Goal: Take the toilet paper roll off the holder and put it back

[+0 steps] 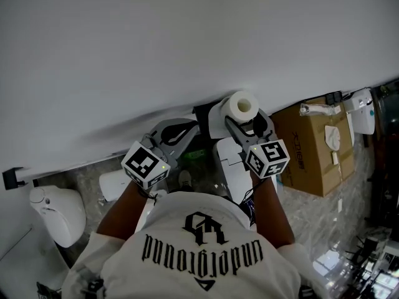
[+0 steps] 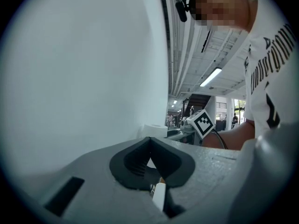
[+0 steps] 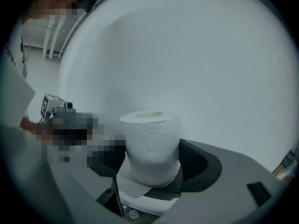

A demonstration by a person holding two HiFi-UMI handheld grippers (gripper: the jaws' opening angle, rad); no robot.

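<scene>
Toilet roll [image 3: 152, 139] stands upright between the jaws of our right gripper [image 3: 153, 161], clamped at its sides so it cannot slip; our left gripper [image 2: 150, 153] is closed and empty.

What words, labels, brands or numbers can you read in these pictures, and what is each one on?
"underground": gothic letters, upside down in the head view, on the person's white shirt.
Cardboard box: dark print on its side, too blurred to read.
Marker cubes: black-and-white square patterns only, no letters.
Toilet paper roll: no print.
</scene>
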